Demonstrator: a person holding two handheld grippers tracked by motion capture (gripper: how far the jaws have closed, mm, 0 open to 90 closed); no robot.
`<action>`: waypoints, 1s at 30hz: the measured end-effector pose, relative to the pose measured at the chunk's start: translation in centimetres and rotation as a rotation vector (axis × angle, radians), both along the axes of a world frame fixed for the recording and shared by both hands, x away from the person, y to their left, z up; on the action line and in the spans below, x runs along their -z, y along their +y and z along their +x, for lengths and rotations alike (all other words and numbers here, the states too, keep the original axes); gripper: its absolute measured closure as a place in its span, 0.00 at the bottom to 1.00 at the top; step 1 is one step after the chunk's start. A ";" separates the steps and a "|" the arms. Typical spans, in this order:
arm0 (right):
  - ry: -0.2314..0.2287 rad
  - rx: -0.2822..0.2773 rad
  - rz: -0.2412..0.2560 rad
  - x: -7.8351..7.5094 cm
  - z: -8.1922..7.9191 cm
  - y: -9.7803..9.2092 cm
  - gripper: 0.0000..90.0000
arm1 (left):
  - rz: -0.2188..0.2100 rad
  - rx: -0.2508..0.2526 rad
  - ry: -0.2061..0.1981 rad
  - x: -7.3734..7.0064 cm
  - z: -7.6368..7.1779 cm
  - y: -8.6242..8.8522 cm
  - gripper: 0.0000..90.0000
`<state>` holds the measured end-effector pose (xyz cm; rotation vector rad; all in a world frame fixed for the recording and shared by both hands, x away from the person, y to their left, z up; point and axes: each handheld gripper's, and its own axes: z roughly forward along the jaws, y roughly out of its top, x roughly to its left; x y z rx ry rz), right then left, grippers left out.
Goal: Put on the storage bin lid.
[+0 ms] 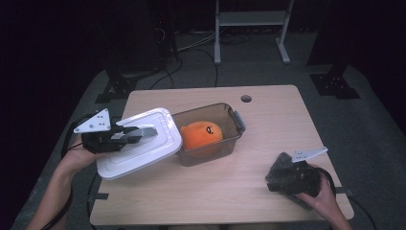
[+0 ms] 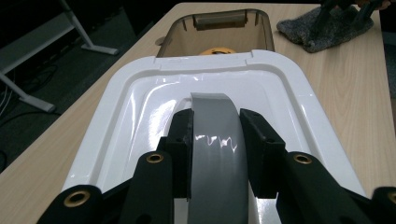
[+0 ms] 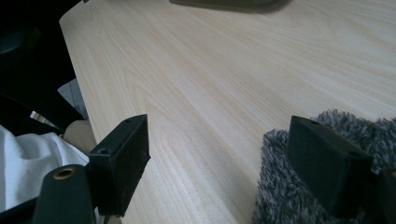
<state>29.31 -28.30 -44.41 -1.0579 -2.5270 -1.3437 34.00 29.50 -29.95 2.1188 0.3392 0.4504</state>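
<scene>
From above, the left hand-held gripper holds the white lid by its grey handle just left of the box with the orange toy, its own view looks straight across the lid toward the box, and the right hand-held gripper sits wide open over the grey cloth on the tabletop.

White lid, orange toy, grey cloth

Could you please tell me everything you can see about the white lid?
The white lid is a glossy, plastic-looking rectangle with rounded corners, a raised rim and a grey arched handle at its centre. The left claw is shut on that handle and holds the lid tilted. In the high view it overlaps the left end of the clear brown box, which remains mostly uncovered.
</scene>
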 end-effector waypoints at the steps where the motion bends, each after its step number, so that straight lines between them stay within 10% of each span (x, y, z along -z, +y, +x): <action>1: -0.001 -0.001 0.000 0.0 0.0 0.0 0.23 | -0.002 0.004 0.002 -0.1 0.2 -0.3 0.74; 30: 0.001 -0.004 0.007 0.0 -0.1 -0.1 0.23 | 0.032 0.078 0.015 -1.1 4.2 -7.5 0.74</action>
